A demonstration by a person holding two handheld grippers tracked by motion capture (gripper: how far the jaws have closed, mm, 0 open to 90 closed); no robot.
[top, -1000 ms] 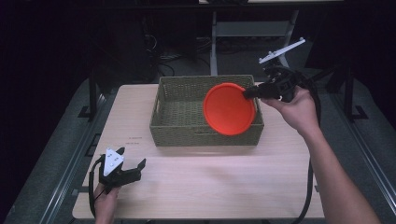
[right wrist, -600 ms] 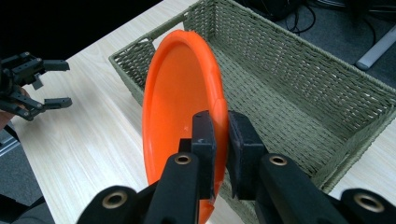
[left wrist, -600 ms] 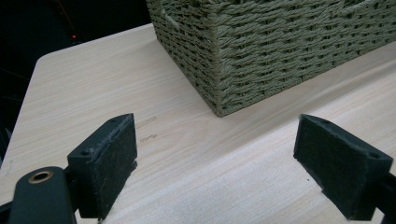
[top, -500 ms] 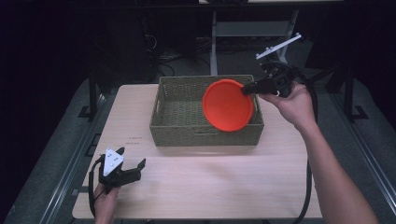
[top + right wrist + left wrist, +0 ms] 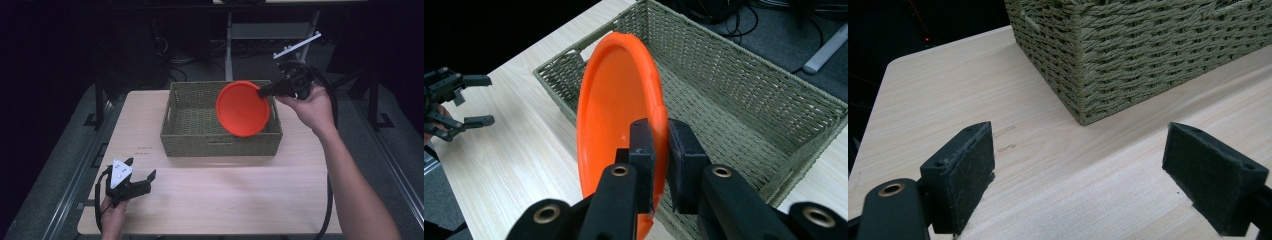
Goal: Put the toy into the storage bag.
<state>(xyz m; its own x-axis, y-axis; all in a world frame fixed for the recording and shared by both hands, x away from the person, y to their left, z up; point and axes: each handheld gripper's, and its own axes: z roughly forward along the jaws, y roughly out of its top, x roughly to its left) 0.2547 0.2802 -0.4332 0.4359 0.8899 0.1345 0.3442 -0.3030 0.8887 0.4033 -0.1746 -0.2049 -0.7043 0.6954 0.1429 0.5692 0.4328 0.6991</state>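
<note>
An orange plate (image 5: 243,108) hangs on edge over the right part of a woven green basket (image 5: 192,137). My right gripper (image 5: 264,92) is shut on its rim, and in the right gripper view the two jaws pinch the orange plate (image 5: 616,115) above the basket (image 5: 744,85). My left gripper (image 5: 141,179) rests open on the table's near left corner, nothing between its jaws. The left gripper view looks past its spread pads (image 5: 965,172) at the basket's corner (image 5: 1128,55). The left gripper (image 5: 471,100) also appears far off in the right gripper view.
The light wooden table (image 5: 225,195) spreads in front of the basket. Metal rails (image 5: 75,175) run along the table's left side, and a dark floor with cables (image 5: 200,62) and a stand lies behind it.
The right gripper has carried the orange plate a little up and leftward over the basket. The left gripper has stayed put.
</note>
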